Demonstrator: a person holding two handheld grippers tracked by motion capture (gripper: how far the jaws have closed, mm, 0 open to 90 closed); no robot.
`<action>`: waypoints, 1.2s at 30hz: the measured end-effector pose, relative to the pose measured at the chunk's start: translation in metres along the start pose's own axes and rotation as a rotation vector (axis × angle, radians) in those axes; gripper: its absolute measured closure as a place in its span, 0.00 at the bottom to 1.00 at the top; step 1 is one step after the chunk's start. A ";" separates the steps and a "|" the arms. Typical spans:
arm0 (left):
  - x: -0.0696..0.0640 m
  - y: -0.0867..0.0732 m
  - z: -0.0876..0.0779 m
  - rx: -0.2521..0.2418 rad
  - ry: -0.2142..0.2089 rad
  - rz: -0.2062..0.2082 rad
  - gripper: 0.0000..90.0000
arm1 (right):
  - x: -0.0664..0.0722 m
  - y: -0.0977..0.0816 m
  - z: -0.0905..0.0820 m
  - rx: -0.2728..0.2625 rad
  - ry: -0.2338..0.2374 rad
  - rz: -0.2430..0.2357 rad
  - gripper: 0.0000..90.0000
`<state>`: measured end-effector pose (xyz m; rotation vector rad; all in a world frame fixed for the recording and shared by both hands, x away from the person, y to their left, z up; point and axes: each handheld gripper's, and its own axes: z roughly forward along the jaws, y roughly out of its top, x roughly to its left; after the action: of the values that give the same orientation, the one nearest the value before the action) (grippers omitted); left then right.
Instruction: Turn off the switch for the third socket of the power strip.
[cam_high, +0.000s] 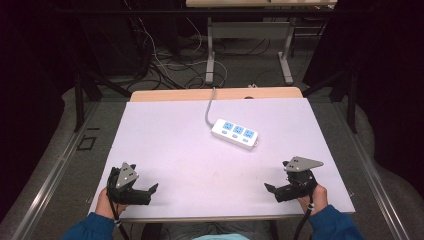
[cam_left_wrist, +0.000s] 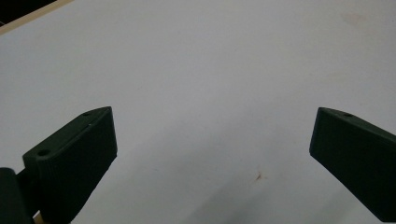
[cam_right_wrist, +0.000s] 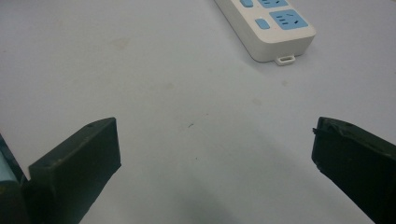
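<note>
Resting near the surface's (cam_high: 165, 145) front edge, left tool (cam_high: 145, 192) and right tool (cam_high: 274, 191) both gape, released and empty. Well beyond them lies the power strip (cam_high: 235, 133); approaching squarely across its narrow body seems wisest.
</note>
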<state>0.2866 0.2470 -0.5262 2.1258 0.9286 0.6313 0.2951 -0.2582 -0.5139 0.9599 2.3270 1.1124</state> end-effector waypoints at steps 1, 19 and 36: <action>0.000 0.000 0.000 0.000 0.001 0.000 0.01 | 0.000 0.001 0.000 0.003 -0.004 0.003 0.01; 0.000 0.000 0.001 -0.002 0.003 -0.003 0.01 | -0.003 0.016 0.002 -0.002 -0.016 -0.003 0.00; 0.001 0.000 0.001 0.006 0.004 0.007 0.01 | -0.012 0.034 0.005 -0.013 -0.022 0.009 0.00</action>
<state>0.2879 0.2472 -0.5263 2.1341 0.9269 0.6372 0.3207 -0.2490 -0.4890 0.9742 2.2975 1.1144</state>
